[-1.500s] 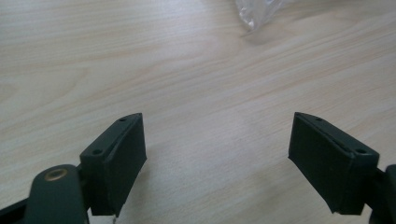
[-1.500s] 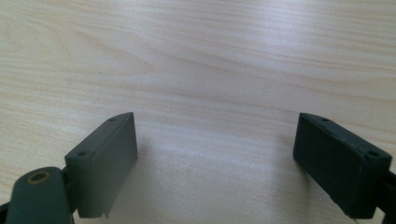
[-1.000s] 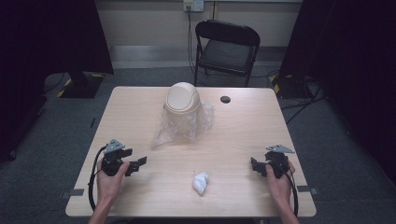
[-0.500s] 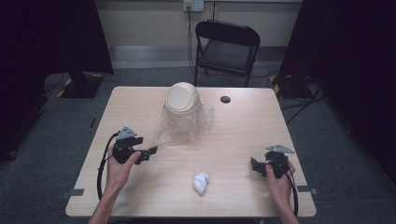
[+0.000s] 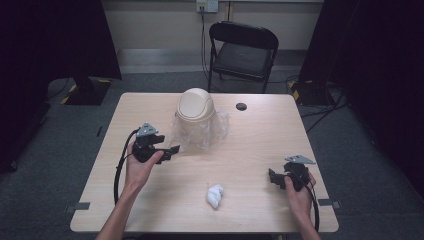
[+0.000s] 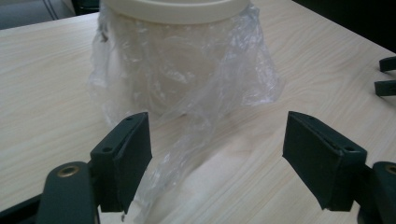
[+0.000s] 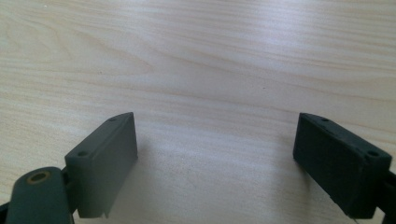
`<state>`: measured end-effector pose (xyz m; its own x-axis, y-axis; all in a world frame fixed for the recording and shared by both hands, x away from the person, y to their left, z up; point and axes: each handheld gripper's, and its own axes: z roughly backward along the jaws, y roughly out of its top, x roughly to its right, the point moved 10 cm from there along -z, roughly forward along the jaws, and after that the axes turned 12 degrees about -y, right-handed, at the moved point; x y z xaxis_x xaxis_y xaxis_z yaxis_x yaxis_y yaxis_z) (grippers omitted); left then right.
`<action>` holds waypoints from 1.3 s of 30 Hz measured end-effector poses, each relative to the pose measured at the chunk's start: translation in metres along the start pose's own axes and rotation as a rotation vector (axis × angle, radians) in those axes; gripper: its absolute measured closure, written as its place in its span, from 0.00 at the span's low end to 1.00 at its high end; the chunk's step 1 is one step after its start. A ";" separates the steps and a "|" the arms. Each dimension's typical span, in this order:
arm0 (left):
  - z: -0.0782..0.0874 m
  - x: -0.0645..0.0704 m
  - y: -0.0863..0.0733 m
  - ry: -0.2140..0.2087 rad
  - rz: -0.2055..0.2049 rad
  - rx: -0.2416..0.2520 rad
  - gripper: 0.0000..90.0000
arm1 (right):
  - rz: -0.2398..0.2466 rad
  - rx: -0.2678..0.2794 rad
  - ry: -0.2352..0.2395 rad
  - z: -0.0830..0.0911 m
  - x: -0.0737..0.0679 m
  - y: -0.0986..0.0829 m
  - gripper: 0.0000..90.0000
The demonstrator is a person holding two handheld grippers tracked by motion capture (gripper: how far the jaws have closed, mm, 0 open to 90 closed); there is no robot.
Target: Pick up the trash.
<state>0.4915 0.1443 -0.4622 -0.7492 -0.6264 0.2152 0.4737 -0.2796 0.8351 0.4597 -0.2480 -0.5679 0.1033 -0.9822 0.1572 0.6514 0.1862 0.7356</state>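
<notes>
Left tongs [image 5: 172,150]: jaws spread wide, nothing held; they sit just off the near-left edge of the clear plastic bag [image 5: 200,135]. In the left gripper view the tongs [image 6: 217,154] straddle a loose tail of that bag lying on the bench, with no visible contact on the right jaw; contact at the left jaw cannot be judged.
Right tongs [image 5: 274,177]: jaws wide apart, nothing between them, low over bare wood at the near-right of the bench [image 5: 260,135]; the right gripper view confirms the tongs [image 7: 217,158] are open over plain surface.
Bin [image 5: 194,107]: small beige swing-lid waste bin, upright, at the centre-back of the bench, with the bag bunched around its lower body.
Crumpled white wad [image 5: 215,195]: probably tissue paper; lies near the front edge, between the two hands and well apart from the bin.
Black disc [image 5: 241,106]: small, just right of the bin.
</notes>
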 end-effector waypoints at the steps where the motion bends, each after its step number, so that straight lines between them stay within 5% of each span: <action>1: -0.002 0.000 0.003 -0.003 -0.009 -0.008 0.26 | 0.002 0.000 -0.002 0.000 0.000 0.000 0.14; 26: -0.038 -0.002 0.076 -0.057 -0.072 -0.004 0.19 | 0.001 0.000 -0.001 0.000 0.000 0.000 0.14; 39: -0.070 -0.010 0.080 -0.073 -0.071 -0.054 0.19 | 0.000 0.000 -0.001 0.000 0.000 0.000 0.14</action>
<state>0.5689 0.0770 -0.4328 -0.8123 -0.5499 0.1944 0.4411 -0.3613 0.8215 0.4597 -0.2482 -0.5679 0.1024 -0.9821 0.1583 0.6513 0.1865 0.7356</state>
